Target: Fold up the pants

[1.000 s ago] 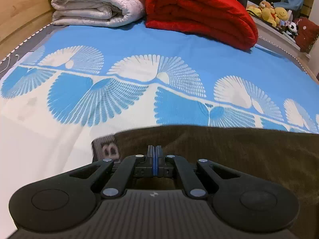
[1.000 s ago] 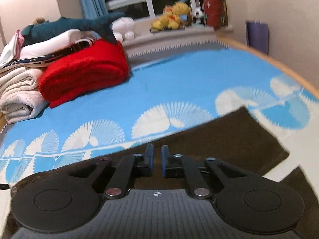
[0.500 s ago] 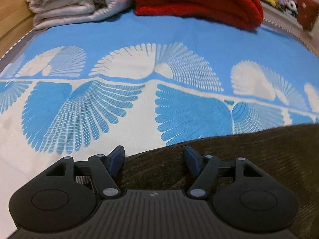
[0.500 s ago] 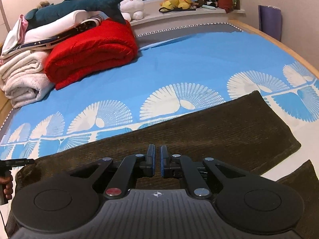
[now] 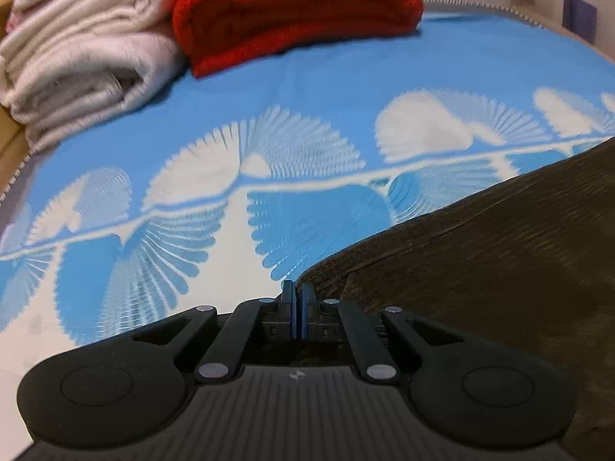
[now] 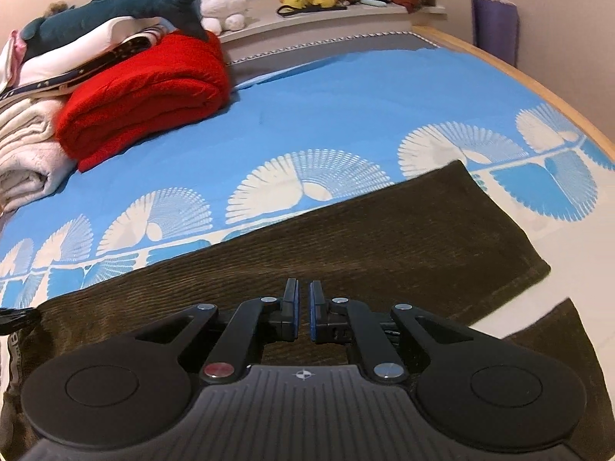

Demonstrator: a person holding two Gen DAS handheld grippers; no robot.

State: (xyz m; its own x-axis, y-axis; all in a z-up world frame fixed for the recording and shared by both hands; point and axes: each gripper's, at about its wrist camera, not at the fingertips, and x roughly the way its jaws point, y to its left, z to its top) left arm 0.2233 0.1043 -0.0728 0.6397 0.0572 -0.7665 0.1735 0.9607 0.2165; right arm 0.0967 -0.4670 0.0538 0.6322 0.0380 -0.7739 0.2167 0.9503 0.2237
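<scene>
Left claw (image 5: 296, 297) closed beside brown pants (image 5: 480, 253).

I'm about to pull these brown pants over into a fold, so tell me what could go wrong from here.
1. The left hand-held gripper, just closed, sits at the very corner of the brown corduroy pants; whether it caught cloth isn't clear, so the corner may slip out.
2. The right hand-held gripper is nearly shut over mid-fabric; it may pinch one layer only.
3. The far leg overlaps another, so they could skew.

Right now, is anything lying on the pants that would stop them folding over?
Nothing visible does. The pants lie flat on the bed, and the red blanket sits apart, far back. Both grippers, left and right, are already right at the pants.
</scene>
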